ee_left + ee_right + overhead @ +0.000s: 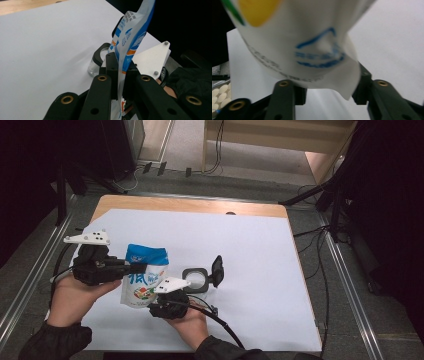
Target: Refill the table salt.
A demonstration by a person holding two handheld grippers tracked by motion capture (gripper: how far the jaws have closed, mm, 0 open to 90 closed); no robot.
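White paper covers the wooden table, with grey floor and cables beyond it. At the left, the left gripper has its jaws pressed together on the side edge of a blue-and-white pouch; the left gripper view shows the thin film of the pouch pinched flat between the pads, so that hold looks settled. The pouch stands upright, lifted at the near middle of the paper, between the two hands. Next comes the right gripper, low at the pouch's bottom corner. In the right gripper view its jaws stand apart on either side of the pouch's lower edge, and I cannot tell whether the pads actually press on it. Just to the right of the pouch, a small clear jar sits on the paper with its black lid flipped open.

By my judgement, picking up and steadying the pouch is done; securing the bottom corner, tipping it and pouring into the jar remain.
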